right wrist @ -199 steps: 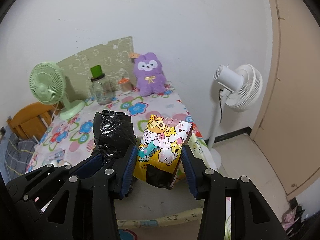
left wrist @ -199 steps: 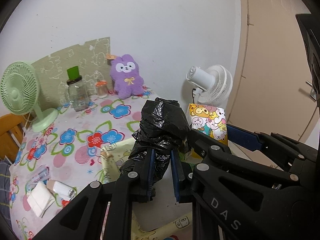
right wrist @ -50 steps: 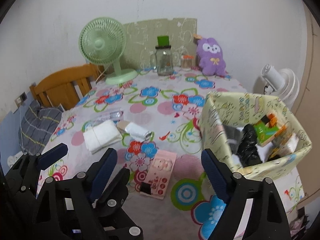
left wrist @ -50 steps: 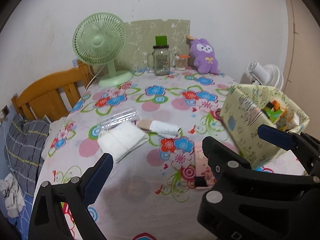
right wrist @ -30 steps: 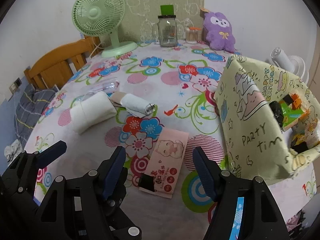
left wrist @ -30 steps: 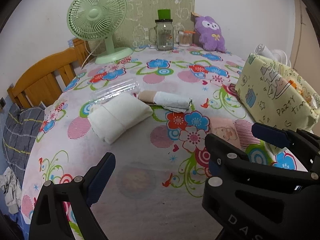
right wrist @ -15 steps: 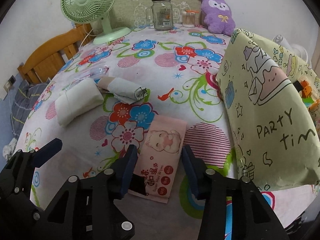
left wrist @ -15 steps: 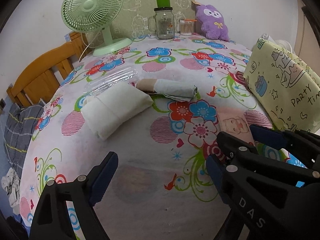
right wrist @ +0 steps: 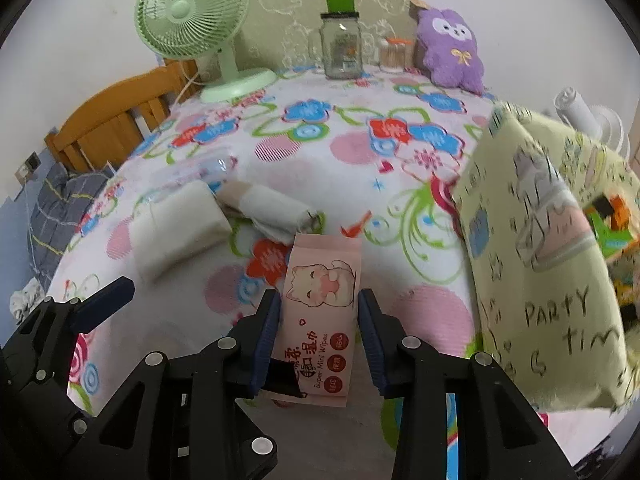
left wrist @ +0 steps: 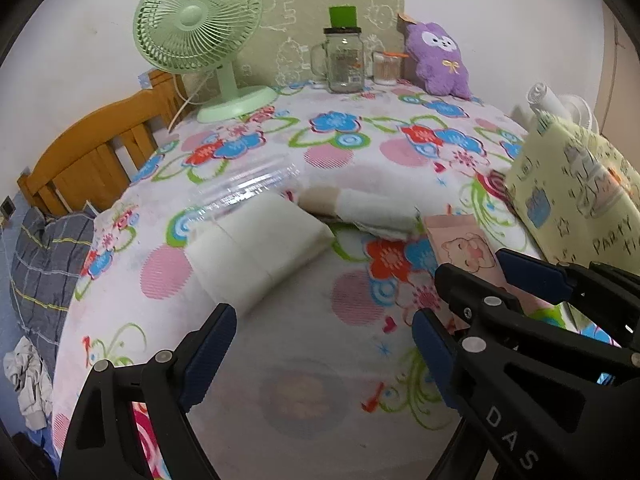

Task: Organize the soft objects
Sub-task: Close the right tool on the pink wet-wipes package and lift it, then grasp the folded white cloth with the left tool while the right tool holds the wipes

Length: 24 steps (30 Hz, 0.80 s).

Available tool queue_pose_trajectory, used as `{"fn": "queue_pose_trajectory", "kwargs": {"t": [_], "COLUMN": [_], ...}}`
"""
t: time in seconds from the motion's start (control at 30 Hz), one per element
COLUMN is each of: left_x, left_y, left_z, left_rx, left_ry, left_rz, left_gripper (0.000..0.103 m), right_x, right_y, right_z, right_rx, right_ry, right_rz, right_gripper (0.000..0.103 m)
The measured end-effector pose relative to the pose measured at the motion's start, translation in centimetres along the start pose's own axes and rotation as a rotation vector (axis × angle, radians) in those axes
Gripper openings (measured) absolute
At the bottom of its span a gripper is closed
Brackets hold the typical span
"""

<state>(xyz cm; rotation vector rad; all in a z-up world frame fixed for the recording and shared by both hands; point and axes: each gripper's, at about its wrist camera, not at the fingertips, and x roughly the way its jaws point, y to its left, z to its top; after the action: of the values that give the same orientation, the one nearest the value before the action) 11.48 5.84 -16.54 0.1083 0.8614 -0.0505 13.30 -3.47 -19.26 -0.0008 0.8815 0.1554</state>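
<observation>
A pink pack of wet wipes (right wrist: 320, 304) lies flat on the floral tablecloth. My right gripper (right wrist: 318, 320) is open, its jaws on either side of the pack, close to its edges. The pack also shows in the left wrist view (left wrist: 466, 250). My left gripper (left wrist: 324, 340) is wide open and empty above the cloth, just short of a folded white cloth (left wrist: 256, 248), which shows in the right wrist view too (right wrist: 176, 228). A rolled white and tan cloth (right wrist: 268, 208) lies behind the pack. A yellow "party time" bag (right wrist: 536, 248) stands at the right.
A green desk fan (right wrist: 192, 12), a glass jar with a green lid (right wrist: 340, 40), a small jar (right wrist: 394, 54) and a purple plush toy (right wrist: 452, 48) stand at the back. A clear plastic wrapper (left wrist: 244, 188) lies by the folded cloth. A wooden chair (left wrist: 96, 160) is left.
Both grippers have come lower and nearer to the table. My right gripper has narrowed and moved forward, so the wipes pack now sits between its jaws. The left gripper stays wide open.
</observation>
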Motion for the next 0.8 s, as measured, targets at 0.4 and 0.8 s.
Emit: {"fn": "queue_pose_trajectory", "kwargs": {"t": [0.4,0.8], "left_x": [1.0,2.6], "left_y": [2.2,3.0], "left_z": [2.7,4.8], "left_rx": [-0.005,0.037], "left_ry": [-0.017,-0.027], "left_rz": [0.009,0.020], "left_gripper": [0.091,0.094], "right_x": [0.5,1.9], "right_y": [1.8,2.3], "right_z": [3.0,5.2], "right_rx": [-0.024,0.000], "right_ry": [-0.058,-0.071], "right_rz": [0.006,0.007], "right_gripper": [0.043,0.042]}}
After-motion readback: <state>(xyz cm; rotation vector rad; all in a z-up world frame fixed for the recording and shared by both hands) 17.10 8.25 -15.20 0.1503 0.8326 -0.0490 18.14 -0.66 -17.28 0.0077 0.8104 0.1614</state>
